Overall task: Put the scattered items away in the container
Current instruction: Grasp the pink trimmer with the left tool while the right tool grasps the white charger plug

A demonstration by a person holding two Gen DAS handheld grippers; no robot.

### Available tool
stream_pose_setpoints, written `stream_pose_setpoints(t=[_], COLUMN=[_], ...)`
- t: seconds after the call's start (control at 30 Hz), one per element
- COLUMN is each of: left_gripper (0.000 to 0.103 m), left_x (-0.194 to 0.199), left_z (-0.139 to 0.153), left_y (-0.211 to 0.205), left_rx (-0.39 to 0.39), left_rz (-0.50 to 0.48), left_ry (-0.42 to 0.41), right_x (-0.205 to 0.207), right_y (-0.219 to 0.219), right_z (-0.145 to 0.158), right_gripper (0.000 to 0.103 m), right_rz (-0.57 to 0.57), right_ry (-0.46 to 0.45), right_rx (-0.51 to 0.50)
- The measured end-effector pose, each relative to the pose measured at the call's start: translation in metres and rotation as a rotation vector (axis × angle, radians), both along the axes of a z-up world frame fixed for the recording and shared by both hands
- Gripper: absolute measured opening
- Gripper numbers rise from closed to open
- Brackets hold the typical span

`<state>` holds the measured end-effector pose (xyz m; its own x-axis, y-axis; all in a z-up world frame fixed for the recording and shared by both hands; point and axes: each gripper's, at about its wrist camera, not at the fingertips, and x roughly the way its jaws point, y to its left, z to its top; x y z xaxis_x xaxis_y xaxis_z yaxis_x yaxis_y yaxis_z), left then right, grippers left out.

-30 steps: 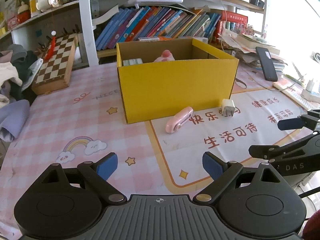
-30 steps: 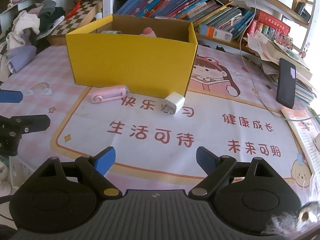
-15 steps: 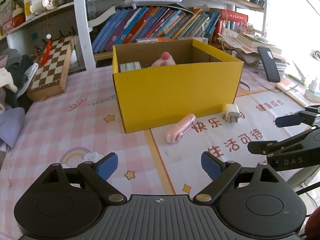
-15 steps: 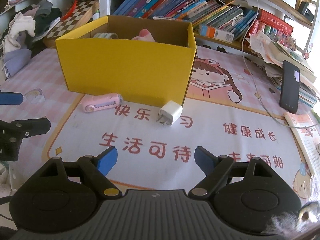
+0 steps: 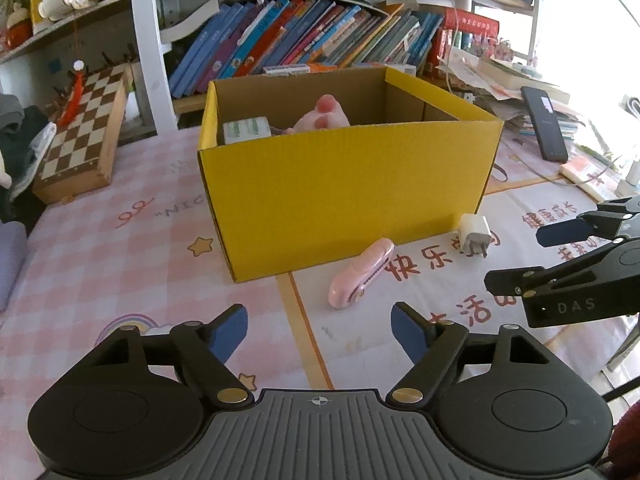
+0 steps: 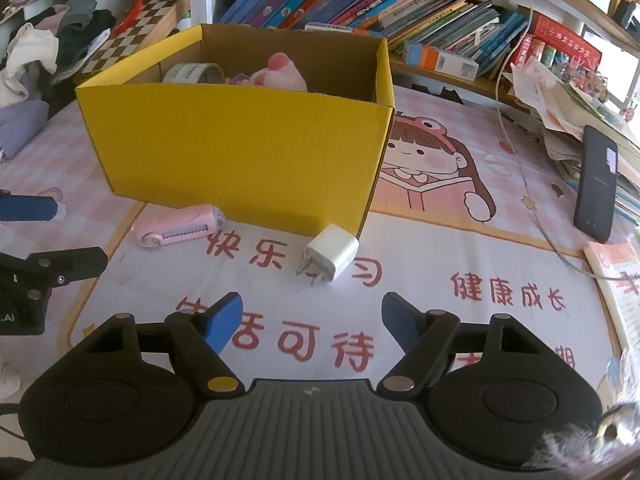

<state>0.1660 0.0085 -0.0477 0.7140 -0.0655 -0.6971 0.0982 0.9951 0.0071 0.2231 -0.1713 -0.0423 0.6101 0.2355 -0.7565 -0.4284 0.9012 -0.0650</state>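
A yellow cardboard box (image 5: 344, 184) (image 6: 240, 152) stands on the printed tablecloth, holding a pink plush toy (image 5: 324, 118) (image 6: 280, 72) and a roll of tape (image 6: 194, 73). In front of it lie a pink oblong gadget (image 5: 360, 274) (image 6: 180, 226) and a white plug charger (image 5: 474, 234) (image 6: 332, 252). My left gripper (image 5: 320, 330) hovers just short of the pink gadget, jaws closing with nothing between them. My right gripper (image 6: 312, 320) hovers just short of the charger, jaws also closing, empty. Each gripper shows at the edge of the other's view.
Behind the box runs a shelf of books (image 5: 304, 40). A chessboard box (image 5: 84, 132) and a pile of clothes (image 6: 44, 52) sit at the left. A black phone (image 6: 598, 186), a cable (image 6: 520, 160) and stacked papers (image 6: 572, 120) lie at the right.
Both grippers have moved forward toward the box, so the pink gadget and the charger sit closer. The jaws of both have narrowed somewhat.
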Motion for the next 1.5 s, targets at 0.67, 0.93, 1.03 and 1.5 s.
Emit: stream_pose_setpoints(t=[0.67, 0.93, 1.03, 1.5], left_gripper=[0.067, 0.058, 0.053, 0.025], left_x=[0.048, 0.056, 0.055, 0.038], left_z=[-0.022, -0.028, -0.028, -0.021], left_y=[-0.017, -0.023, -0.024, -0.025], left_rx=[0.001, 0.021, 0.020, -0.022], left_rz=[-0.013, -0.014, -0.018, -0.052], left_ry=[0.092, 0.128, 0.128, 0.105], right_x=[0.054, 0.059, 0.060, 0.050], right_y=[-0.004, -0.009, -0.008, -0.014], right_z=[-0.019, -0.022, -0.021, -0.016], right_gripper=[0.060, 0.046, 0.038, 0.024], right_rz=[0.055, 0.092, 0.108, 0.105], right_ry=[0.086, 0.102, 0.101, 0.099], right_rx=[-0.006, 0.029, 0.035, 0.056])
